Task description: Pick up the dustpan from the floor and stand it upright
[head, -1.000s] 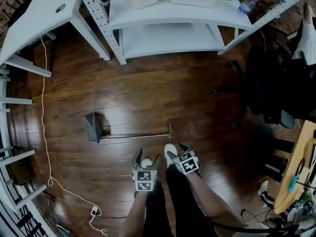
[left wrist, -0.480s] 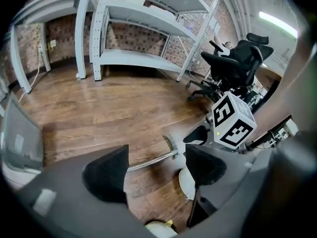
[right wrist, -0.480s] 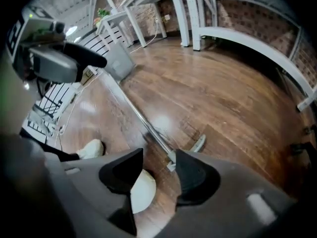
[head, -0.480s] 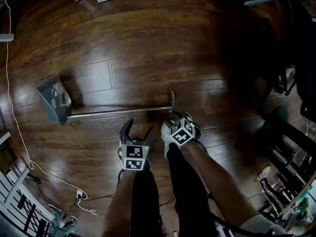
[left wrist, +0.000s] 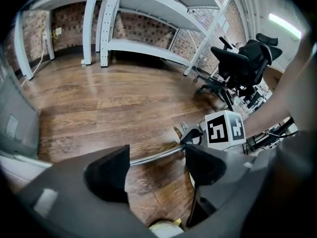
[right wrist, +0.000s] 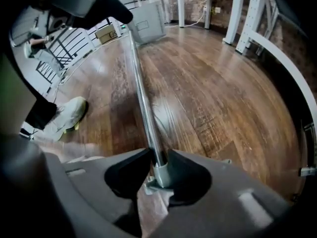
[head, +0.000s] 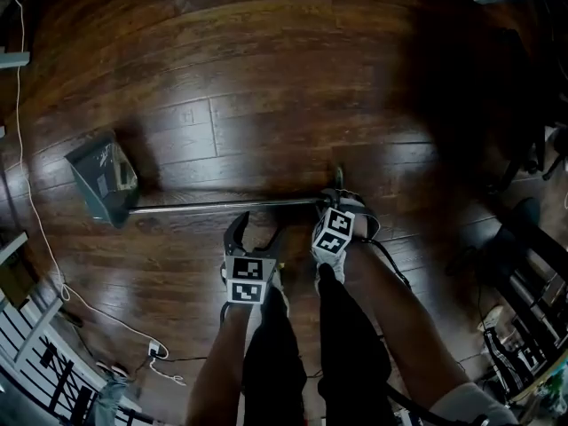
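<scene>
Where right gripper point(right wrist: 158, 168) closes on it, dustpan handle point(right wrist: 143, 103) is hidden.

Three cameras, one floor point(head: 293, 87).
Head view looks steeply down from high up, taking in the whole dustpan point(head: 102, 177). Left gripper view sits low, facing across the boards toward shelves point(left wrist: 148, 9) and a chair point(left wrist: 242, 66). Right gripper view, nearest, sights along the handle point(right wrist: 143, 103) to the pan. All share that handle.

Black trousers point(head: 346, 362); 1 pale shoe point(right wrist: 57, 115) with a yellow-green sole edge.
</scene>
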Demonstrator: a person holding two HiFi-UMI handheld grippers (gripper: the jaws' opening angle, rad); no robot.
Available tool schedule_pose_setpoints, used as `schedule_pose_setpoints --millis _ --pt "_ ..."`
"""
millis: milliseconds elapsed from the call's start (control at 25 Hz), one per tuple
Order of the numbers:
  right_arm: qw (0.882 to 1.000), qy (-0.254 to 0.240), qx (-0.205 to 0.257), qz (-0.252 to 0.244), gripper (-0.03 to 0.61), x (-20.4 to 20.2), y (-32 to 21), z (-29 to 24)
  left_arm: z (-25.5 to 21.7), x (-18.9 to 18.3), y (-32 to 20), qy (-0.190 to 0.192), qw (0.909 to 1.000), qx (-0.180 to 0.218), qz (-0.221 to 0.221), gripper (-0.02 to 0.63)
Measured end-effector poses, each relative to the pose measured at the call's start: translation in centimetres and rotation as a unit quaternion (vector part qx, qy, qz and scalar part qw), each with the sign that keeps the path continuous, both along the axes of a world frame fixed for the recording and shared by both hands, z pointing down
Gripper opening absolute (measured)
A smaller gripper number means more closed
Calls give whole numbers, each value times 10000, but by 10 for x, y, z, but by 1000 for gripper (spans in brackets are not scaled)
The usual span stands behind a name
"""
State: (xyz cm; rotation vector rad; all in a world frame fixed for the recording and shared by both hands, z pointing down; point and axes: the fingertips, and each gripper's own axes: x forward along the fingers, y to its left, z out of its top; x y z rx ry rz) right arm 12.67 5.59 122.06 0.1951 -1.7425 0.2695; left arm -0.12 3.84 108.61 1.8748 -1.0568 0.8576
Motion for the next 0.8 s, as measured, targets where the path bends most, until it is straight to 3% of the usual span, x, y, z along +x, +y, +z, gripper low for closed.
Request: schedule_pose_setpoints --millis 240,360,480,640,800 --pt "9969 483 -159 -603 86 32 5 -114 -82 -10 -9 78 9988 -200 -440 374" --pt "9935 755 -88 -844 86 52 -19 -193 -151 3 -41 467 9954 4 -837 374" --pt "9877 1118 -294 -1050 83 64 -4 -290 -244 14 -39 696 9940 124 -836 374" --pt "9799 1641 -645 -932 80 65 12 -400 -361 8 -33 845 9922 364 -844 373" --pt "9755 1925 -837 -664 77 36 10 -470 -439 -28 -32 798 9883 718 -1086 371"
